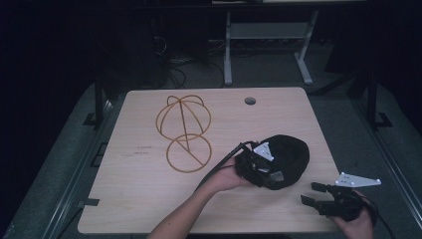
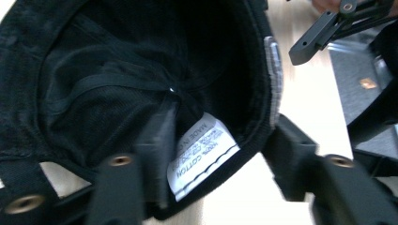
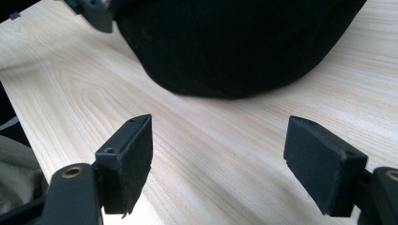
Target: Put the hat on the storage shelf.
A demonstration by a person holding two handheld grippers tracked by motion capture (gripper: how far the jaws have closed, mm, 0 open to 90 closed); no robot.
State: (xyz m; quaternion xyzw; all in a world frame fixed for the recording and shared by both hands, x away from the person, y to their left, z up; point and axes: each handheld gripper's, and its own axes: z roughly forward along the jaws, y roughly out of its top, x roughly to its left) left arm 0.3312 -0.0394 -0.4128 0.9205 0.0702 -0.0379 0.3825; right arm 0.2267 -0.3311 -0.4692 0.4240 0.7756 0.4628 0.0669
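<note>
A black cotton cap (image 1: 291,154) lies on the light wooden table (image 1: 144,194), right of centre. My left gripper (image 1: 268,174) reaches into its near-left side. In the left gripper view the cap's inside (image 2: 117,70) faces me. One jaw of the left gripper (image 2: 220,150) stands inside by the white label (image 2: 202,154) and the other outside, with the rim between them and a gap still showing. My right gripper (image 1: 312,193) rests near the front right corner, wide open and holding nothing. The right gripper (image 3: 218,159) points at the cap's outer side (image 3: 234,42).
A golden wire frame (image 1: 184,132) of looped rings lies at the table's back left. A round cable hole (image 1: 250,101) sits near the far edge. Beyond the table stand the metal legs of another desk (image 1: 228,55), with dark floor around.
</note>
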